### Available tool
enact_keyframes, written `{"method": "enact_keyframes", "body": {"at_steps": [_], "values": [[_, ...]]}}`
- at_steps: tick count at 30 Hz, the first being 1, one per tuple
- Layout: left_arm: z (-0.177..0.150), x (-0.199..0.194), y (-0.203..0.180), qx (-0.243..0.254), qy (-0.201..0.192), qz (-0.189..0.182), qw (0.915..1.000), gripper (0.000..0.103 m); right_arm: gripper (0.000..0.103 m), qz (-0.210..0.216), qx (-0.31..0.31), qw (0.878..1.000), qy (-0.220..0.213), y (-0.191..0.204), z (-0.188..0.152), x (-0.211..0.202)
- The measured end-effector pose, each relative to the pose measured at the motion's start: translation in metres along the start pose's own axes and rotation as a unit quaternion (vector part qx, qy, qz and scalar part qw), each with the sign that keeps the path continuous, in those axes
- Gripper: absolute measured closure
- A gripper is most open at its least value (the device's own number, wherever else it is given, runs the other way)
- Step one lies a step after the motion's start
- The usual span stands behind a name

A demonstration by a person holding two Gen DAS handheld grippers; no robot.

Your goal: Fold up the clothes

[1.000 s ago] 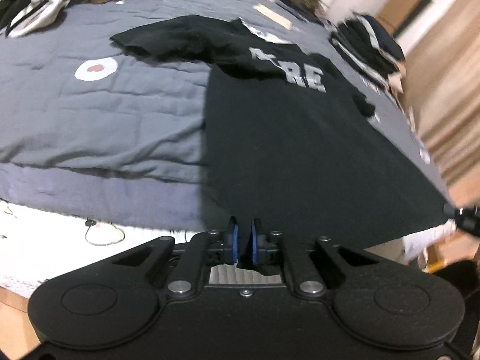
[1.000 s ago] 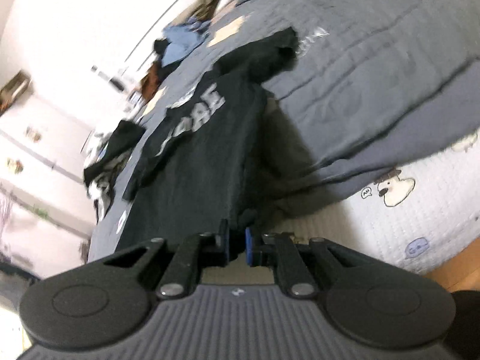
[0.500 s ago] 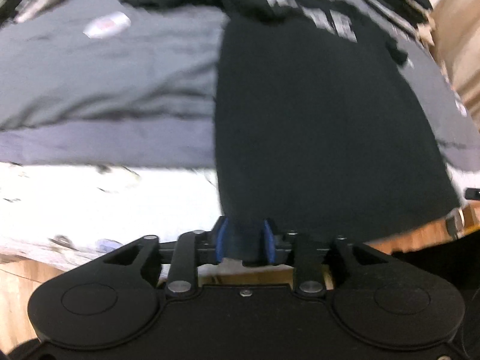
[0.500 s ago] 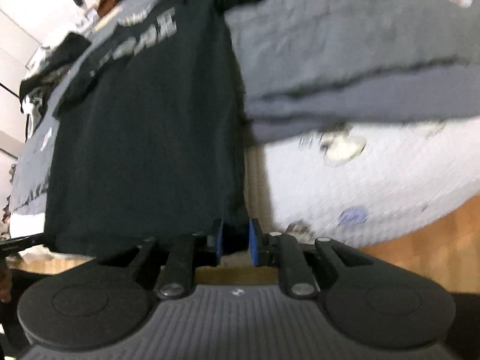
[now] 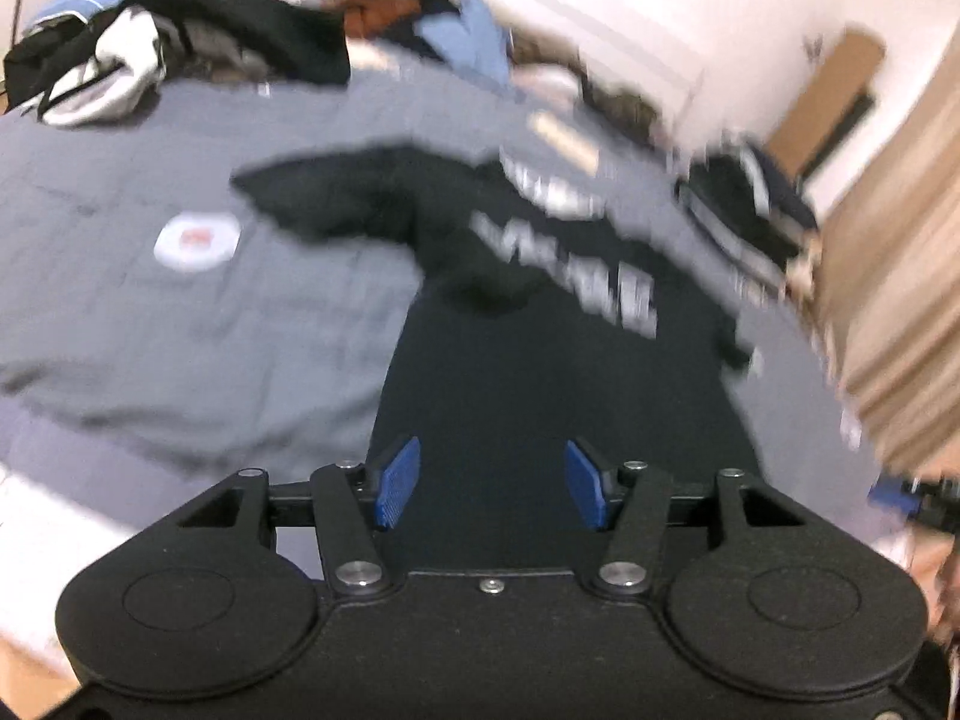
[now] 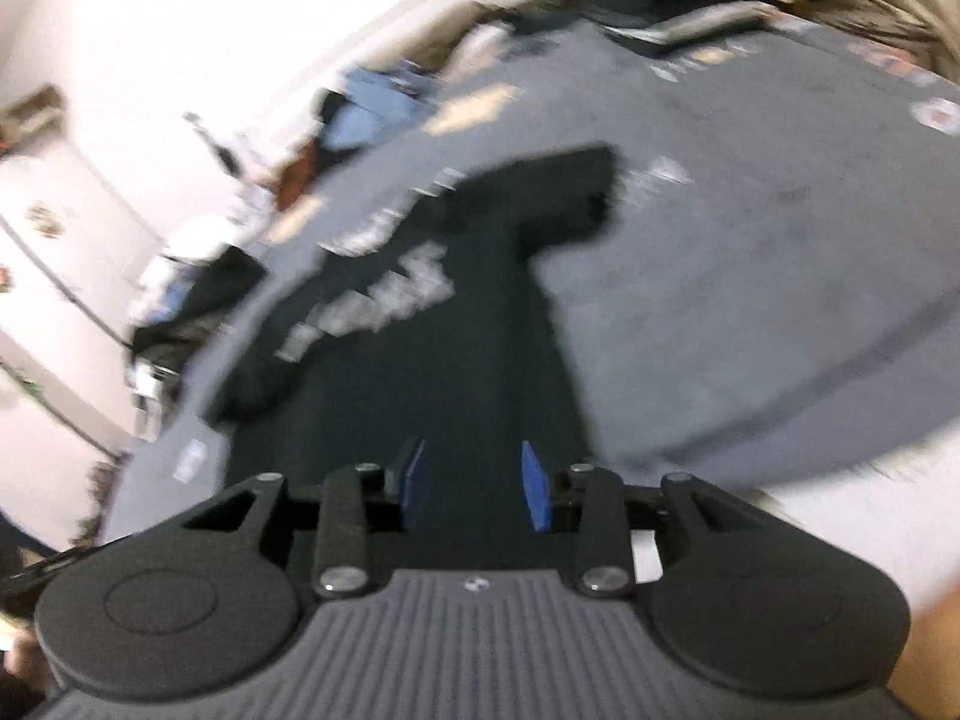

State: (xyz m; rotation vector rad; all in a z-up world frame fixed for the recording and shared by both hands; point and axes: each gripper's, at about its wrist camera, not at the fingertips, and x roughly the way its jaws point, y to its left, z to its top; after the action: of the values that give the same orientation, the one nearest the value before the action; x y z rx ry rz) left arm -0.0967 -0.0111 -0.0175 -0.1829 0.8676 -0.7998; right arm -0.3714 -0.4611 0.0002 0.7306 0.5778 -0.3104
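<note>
1. Black T-shirt [image 5: 540, 396] spread face-up on grey bedspread [image 5: 180, 312], pale lettering across chest, hem end nearest both cameras at near edge of bedspread, collar end farther in.
2. 1 sleeve [image 5: 336, 198] stretched out flat onto bedspread, away from shirt body; other sleeve [image 5: 729, 345] short and bunched at far side of shirt body. Frames blurred, finer creases not readable.
3. Left gripper [image 5: 491, 483]: jaws opening, about half spread, blue pads clear of cloth, nothing pinched; shirt hem area lies under and beyond gap, contact with it not readable.
4. Right gripper [image 6: 474, 483]: jaws opening, narrower gap than left, nothing clamped; dark shirt fabric [image 6: 420, 372] seen through gap, other side edge of shirt just beside it.
5. Handling, judged: light, limp knit, no stiffness, drapes and wrinkles wherever unsupported; not fragile, not slippery, likely to drag on bedspread rather than slide.
6. Needs 2 grip points at once to keep an edge straight; a 1-corner lift would let rest sag and twist.
7. Best holds, judged: hem corners, shoulder seams or sleeve ends, pinching 2 layers near edge, not mid-panel.
8. Clothes pile [image 5: 180, 48] at far edge of bedspread and folded stack [image 5: 750, 210] beyond shirt's collar end, well apart from shirt.
</note>
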Motion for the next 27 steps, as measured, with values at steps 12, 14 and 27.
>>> {"method": "enact_keyframes", "body": {"at_steps": [12, 14, 27], "values": [[0.075, 0.070, 0.069, -0.136, -0.082, 0.052, 0.9860, 0.050, 0.064, 0.106, -0.038, 0.993, -0.019, 0.062, 0.045, 0.100], [0.081, 0.081, 0.080, -0.152, -0.082, 0.050, 0.9837, 0.050, 0.064, 0.110, -0.040, 0.993, -0.016, 0.066, 0.051, 0.113], [0.088, 0.139, 0.117, -0.187, -0.052, 0.051, 0.9796, 0.060, 0.059, 0.143, -0.043, 0.989, 0.001, 0.081, 0.058, 0.156]]}}
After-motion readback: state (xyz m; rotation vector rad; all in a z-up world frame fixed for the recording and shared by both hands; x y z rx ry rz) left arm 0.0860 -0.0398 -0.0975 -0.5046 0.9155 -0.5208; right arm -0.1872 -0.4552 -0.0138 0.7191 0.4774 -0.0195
